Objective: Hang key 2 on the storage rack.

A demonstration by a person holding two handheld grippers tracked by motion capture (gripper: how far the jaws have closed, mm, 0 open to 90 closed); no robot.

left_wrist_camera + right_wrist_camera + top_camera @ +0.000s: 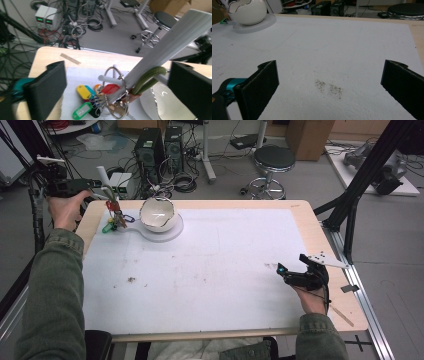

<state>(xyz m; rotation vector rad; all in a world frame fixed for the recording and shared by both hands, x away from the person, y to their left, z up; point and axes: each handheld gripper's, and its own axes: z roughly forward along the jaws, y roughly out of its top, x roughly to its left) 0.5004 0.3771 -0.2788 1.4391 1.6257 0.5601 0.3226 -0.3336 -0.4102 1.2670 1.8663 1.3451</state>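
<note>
Left tongs [117, 82] gape around unlabelled key tags [86, 100]; no writing readable.

A black round stool [273, 159] stands on the floor at the upper middle of the high view, with two dark computer towers [160, 147] left of it. Cardboard boxes [310, 137] sit at the upper right, tangled cables [182, 182] lie beneath the towers.

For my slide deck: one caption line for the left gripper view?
Open hand-held gripper facing a grey stand hung with a key ring of coloured tags, white bowl alongside.
</note>
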